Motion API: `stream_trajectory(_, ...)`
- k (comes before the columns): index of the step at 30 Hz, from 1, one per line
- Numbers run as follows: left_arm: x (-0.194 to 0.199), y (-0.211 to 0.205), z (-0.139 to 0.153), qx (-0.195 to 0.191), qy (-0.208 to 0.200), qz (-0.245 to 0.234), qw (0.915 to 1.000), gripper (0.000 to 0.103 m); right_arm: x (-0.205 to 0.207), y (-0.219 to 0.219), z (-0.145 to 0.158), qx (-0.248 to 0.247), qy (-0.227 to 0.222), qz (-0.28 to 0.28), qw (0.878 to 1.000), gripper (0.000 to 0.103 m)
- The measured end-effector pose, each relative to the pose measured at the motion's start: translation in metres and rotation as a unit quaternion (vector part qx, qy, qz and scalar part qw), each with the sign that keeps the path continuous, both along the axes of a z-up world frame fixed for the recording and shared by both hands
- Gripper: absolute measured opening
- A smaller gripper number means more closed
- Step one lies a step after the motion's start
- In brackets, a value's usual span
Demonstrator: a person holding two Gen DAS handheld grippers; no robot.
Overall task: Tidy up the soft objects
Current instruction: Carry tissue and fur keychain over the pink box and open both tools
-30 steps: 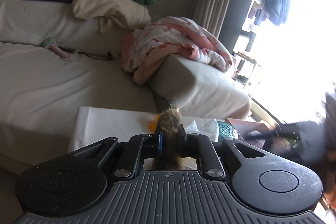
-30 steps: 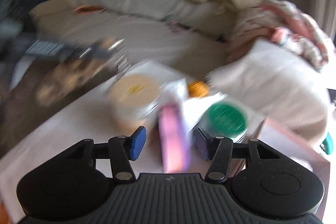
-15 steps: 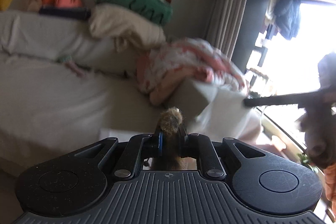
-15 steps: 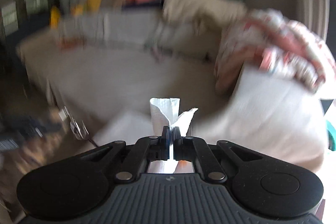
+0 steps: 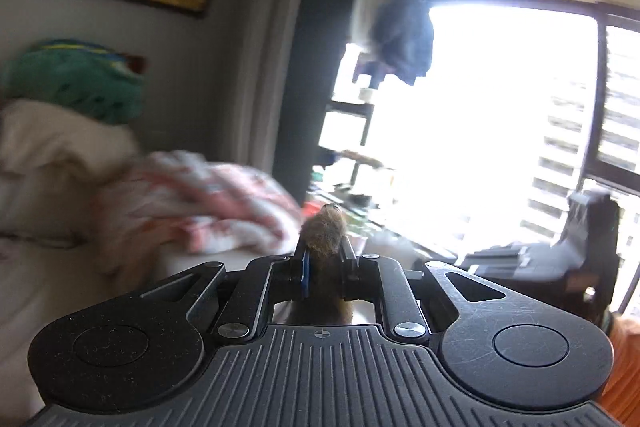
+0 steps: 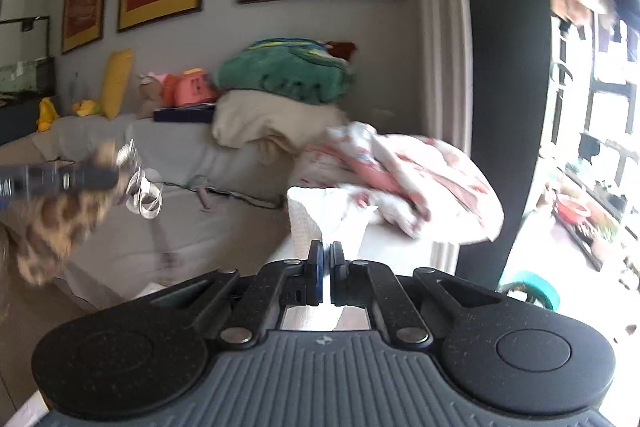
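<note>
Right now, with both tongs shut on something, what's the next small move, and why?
Probably carry both toward the sofa: the left tongs grip a furry toy, the right tongs pinch a white tissue, and soft things already pile there.

Left claw (image 5: 323,259) clamping brown furry toy (image 5: 324,233), bright window (image 5: 480,115)

Each claw, left (image 5: 323,267) and right (image 6: 325,265), is matte black speckled plastic with a grey ribbed deck, two round raised discs and silver pivot screws. Blue pads (image 6: 318,269) line the fingers. An orange sleeve (image 5: 624,367) shows at the left view's edge.
</note>
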State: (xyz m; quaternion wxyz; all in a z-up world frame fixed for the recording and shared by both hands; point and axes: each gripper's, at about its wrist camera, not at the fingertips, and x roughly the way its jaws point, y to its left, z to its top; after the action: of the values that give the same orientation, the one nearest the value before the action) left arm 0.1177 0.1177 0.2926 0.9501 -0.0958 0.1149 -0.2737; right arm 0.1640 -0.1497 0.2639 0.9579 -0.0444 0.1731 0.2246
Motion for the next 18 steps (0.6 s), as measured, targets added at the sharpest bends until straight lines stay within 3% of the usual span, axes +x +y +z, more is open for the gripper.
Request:
stream_trajectory(5, 0.017, -0.056, -0.018, 0.009, 0.029, -0.03, 0.9991, 0.015, -0.013, -0.049, -0.016, 0.004, -0.006, -0.033, 0.999, 0.003)
stream_trajectory(13, 0.057, -0.106, -0.092, 0.008, 0.119, -0.078, 0.9898, 0.017, -0.029, -0.083, -0.031, 0.016, -0.026, -0.05, 0.998, 0.003)
stream_trajectory(16, 0.075, -0.123, -0.126, 0.004, 0.165, -0.093, 0.9819, 0.019, -0.027, -0.084, -0.045, 0.015, -0.01, -0.049, 0.999, 0.003)
stream_trajectory(18, 0.097, -0.129, -0.157, -0.004, 0.229, -0.094, 0.9689, 0.02, -0.022, -0.085, -0.058, 0.018, 0.01, -0.047, 0.999, 0.003)
